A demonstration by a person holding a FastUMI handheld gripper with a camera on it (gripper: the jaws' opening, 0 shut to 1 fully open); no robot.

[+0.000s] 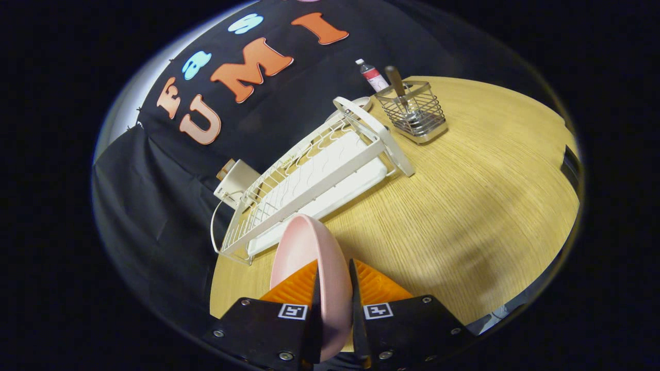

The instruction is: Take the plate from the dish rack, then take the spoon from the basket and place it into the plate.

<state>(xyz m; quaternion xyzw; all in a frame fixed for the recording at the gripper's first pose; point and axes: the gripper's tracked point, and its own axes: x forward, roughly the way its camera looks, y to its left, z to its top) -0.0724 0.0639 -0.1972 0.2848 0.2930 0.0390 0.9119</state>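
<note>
The gripper (334, 288) has its orange fingers (296, 286) pinching the pink round plate (309, 252) on edge, clear of the white wire dish rack (309, 175). The brown-handled spoon (398, 85) stands upright in the wire basket (412, 111), well beyond the fingers, past the rack's far end.

obst: dish rack (309, 175), basket (415, 113) | tabletop (464, 206) beside rack prob. free

Plates: one pink plate (309, 257), clamped in my tool (334, 288).
Dish racks: one (314, 170).
Baskets: one (412, 111).
Spoons: one (397, 82).
Bottles: one (372, 76).
Desks: one (490, 180).
</note>
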